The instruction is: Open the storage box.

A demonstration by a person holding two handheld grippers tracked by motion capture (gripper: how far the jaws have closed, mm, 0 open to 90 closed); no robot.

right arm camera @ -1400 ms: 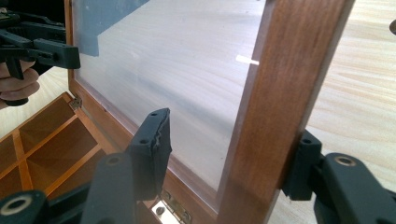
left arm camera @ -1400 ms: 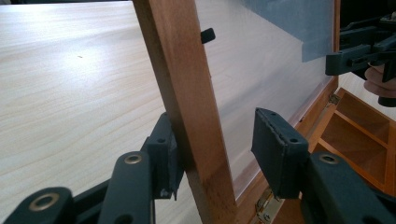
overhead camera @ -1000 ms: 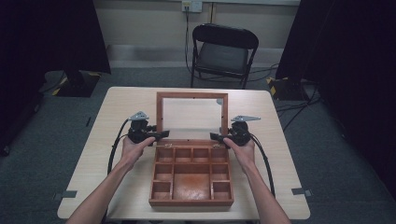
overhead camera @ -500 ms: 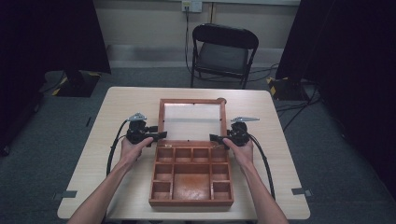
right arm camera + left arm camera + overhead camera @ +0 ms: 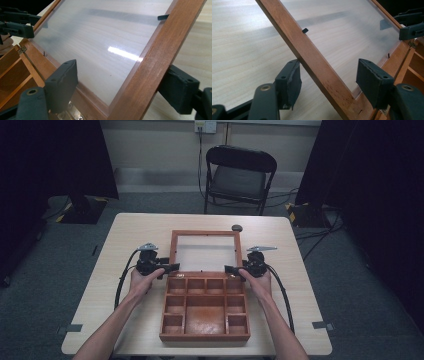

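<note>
Pale wood table [image 5: 130,235]; folding chair [image 5: 240,177] beyond, seemingly grey carpet.

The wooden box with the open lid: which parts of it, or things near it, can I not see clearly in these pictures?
- Small dark object behind the lid, high view: too small to identify.
- Box compartments, high view: contents too small and dim to tell.
- Lid hinges: mostly cut off by the edges of both gripper views.
- Right gripper: the lid's side rail hides whether its outer pad touches the wood.

Wooden compartment box [image 5: 205,307] mid-table, open; clear-paned hinged lid [image 5: 205,251] laid back — tilted, frame reddish-brown
</note>
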